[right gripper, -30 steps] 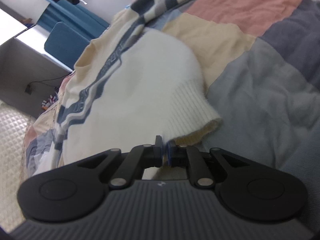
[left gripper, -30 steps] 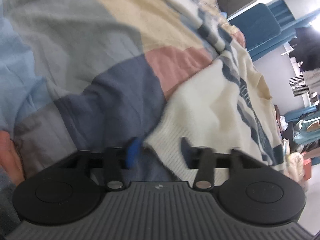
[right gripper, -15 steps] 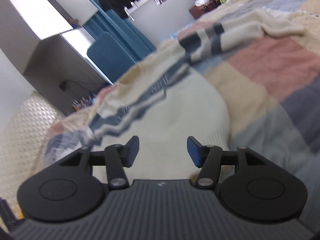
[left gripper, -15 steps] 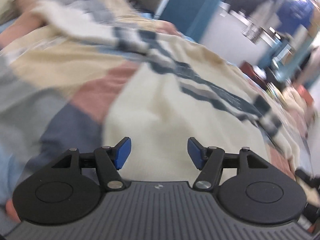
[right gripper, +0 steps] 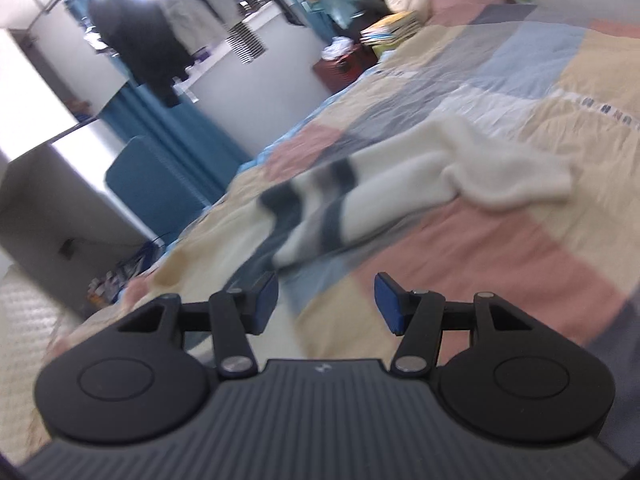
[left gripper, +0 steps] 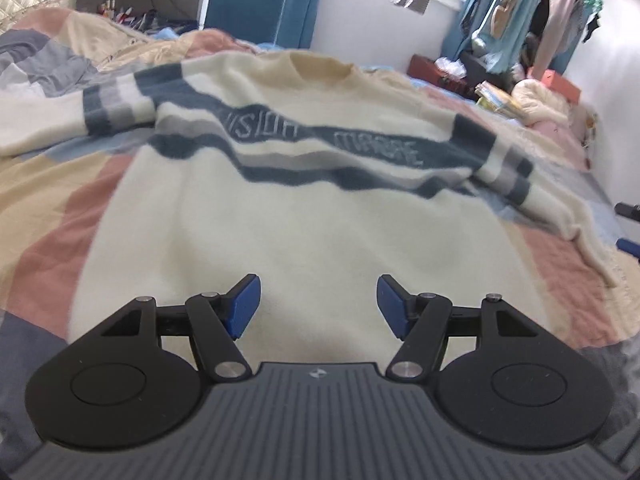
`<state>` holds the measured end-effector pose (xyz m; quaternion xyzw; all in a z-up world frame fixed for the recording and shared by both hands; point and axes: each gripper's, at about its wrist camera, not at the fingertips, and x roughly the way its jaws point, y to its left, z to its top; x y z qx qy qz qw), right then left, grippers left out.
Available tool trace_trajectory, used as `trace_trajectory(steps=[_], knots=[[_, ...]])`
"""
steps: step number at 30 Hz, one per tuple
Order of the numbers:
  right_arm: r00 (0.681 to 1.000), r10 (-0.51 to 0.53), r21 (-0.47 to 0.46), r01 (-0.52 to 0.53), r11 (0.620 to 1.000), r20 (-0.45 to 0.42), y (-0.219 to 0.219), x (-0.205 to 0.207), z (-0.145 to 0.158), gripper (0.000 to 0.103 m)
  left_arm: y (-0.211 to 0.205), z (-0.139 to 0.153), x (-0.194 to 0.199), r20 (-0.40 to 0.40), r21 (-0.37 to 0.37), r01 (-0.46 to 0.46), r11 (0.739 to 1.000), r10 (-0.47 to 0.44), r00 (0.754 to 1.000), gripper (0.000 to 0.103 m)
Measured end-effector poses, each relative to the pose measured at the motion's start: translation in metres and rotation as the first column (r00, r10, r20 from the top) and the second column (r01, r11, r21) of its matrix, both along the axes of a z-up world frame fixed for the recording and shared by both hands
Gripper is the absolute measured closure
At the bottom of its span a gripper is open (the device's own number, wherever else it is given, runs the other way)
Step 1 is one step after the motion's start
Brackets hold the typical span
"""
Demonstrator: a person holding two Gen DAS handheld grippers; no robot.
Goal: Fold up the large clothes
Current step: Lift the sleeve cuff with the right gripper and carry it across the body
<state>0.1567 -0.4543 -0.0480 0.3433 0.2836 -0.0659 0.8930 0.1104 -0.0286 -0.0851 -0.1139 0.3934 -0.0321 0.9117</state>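
A cream sweater (left gripper: 304, 216) with dark blue and grey chest stripes lies spread flat on the patchwork bedspread (left gripper: 52, 208), collar at the far end, sleeves out to both sides. My left gripper (left gripper: 318, 304) is open and empty, just above the sweater's lower body near the hem. My right gripper (right gripper: 326, 300) is open and empty above the bedspread (right gripper: 500, 248). The striped right sleeve (right gripper: 400, 188) lies ahead of it, its cuff pointing right. The right gripper's blue tip (left gripper: 628, 246) shows at the left wrist view's right edge.
A blue chair (right gripper: 156, 184) and a white desk (right gripper: 48, 160) stand beyond the bed's far side. Clothes hang on a rack (left gripper: 520, 8). Books and a red box (left gripper: 444, 70) sit on the floor beside the bed.
My right gripper opened and let go of the sweater's hem. Both grippers rose and tilted up. The left now faces the whole sweater, the right swung towards the right sleeve.
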Motion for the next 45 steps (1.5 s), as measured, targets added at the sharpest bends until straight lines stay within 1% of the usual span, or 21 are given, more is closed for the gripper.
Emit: trace_trajectory(steps=[2,4,6,9,13,15,17,19,21,22,23,24,26,27,28,29,31,34,36,42,45], knots=[[0.999,-0.031,0.028,0.031,0.999,0.015,-0.021,0.015,-0.018,0.046,-0.001,-0.013,0.008,-0.023,0.002,-0.006,1.0,0.006,1.0,0.033],[0.998,-0.057,0.056,0.056,0.997,0.009,-0.039,0.028,-0.037,0.043,-0.003,-0.022,0.013,-0.026,0.041,-0.008,0.999,0.009,1.0,0.033],[0.995,-0.1,0.071,0.099,0.993,0.013,-0.054,0.038,-0.059,0.033,-0.005,-0.034,0.021,-0.04,0.074,-0.009,0.997,0.012,0.999,0.033],[0.985,-0.173,0.146,0.168,0.975,0.02,-0.08,0.05,-0.092,0.024,-0.008,-0.047,0.028,-0.064,0.098,-0.006,0.995,0.012,0.998,0.033],[0.968,-0.251,0.212,0.238,0.948,0.032,-0.108,0.065,-0.125,0.026,-0.009,-0.055,0.027,-0.052,0.098,-0.039,0.994,0.045,0.998,0.033],[0.956,-0.289,0.212,0.271,0.939,0.054,-0.12,0.072,-0.133,0.027,-0.008,-0.055,0.027,-0.057,0.082,-0.056,0.995,0.06,0.997,0.033],[0.942,-0.322,0.207,0.299,0.931,0.089,-0.131,0.08,-0.134,0.027,-0.002,-0.054,0.029,-0.067,0.043,-0.084,0.996,0.086,0.994,0.033],[0.928,-0.355,0.169,0.334,0.927,0.116,-0.142,0.09,-0.131,0.027,0.003,-0.053,0.03,-0.078,0.013,-0.108,0.994,0.109,0.991,0.033],[0.91,-0.403,0.125,0.39,0.912,0.1,-0.158,0.102,-0.132,0.027,0.007,-0.052,0.031,-0.085,-0.009,-0.134,0.991,0.133,0.987,0.033],[0.902,-0.422,0.134,0.409,0.902,0.09,-0.168,0.107,-0.135,0.031,0.009,-0.052,0.032,-0.091,-0.023,-0.148,0.989,0.146,0.985,0.033],[0.893,-0.443,0.144,0.43,0.891,0.077,-0.178,0.111,-0.138,0.046,0.01,-0.053,0.033,-0.097,-0.032,-0.158,0.987,0.154,0.983,0.033],[0.888,-0.456,0.144,0.444,0.884,0.061,-0.186,0.114,-0.14,0.065,0.01,-0.053,0.034,-0.102,-0.033,-0.162,0.986,0.158,0.982,0.033],[0.886,-0.461,0.131,0.452,0.882,0.044,-0.198,0.118,-0.141,0.087,0.008,-0.051,0.037,-0.114,-0.02,-0.156,0.988,0.153,0.982,0.033],[0.887,-0.457,0.152,0.443,0.883,0.066,-0.204,0.117,-0.14,0.092,0.007,-0.05,0.037,-0.117,-0.018,-0.153,0.988,0.15,0.982,0.033],[0.884,-0.453,0.191,0.428,0.883,0.114,-0.209,0.113,-0.137,0.092,0.008,-0.049,0.037,-0.119,-0.023,-0.155,0.988,0.151,0.981,0.033],[0.886,-0.441,0.193,0.412,0.89,0.142,-0.21,0.112,-0.131,0.093,0.01,-0.048,0.038,-0.123,-0.033,-0.16,0.987,0.155,0.98,0.033],[0.897,-0.408,0.143,0.388,0.911,0.169,-0.212,0.116,-0.115,0.093,0.014,-0.048,0.039,-0.136,-0.052,-0.171,0.984,0.163,0.977,0.033],[0.908,-0.377,0.076,0.37,0.926,0.181,-0.213,0.13,-0.091,0.094,0.019,-0.046,0.042,-0.161,-0.089,-0.194,0.977,0.178,0.971,0.033],[0.914,-0.357,0.028,0.358,0.933,0.191,-0.213,0.142,-0.072,0.094,0.025,-0.04,0.041,-0.147,-0.124,-0.211,0.97,0.192,0.97,0.033],[0.935,-0.231,-0.139,0.275,0.951,0.269,-0.178,0.163,0.011,0.094,0.04,-0.014,0.031,-0.098,-0.141,-0.227,0.964,0.215,0.972,0.033],[0.931,-0.131,-0.201,0.208,0.957,0.341,-0.136,0.157,0.061,0.093,0.049,-0.008,0.024,-0.084,-0.145,-0.215,0.966,0.205,0.975,0.033]])
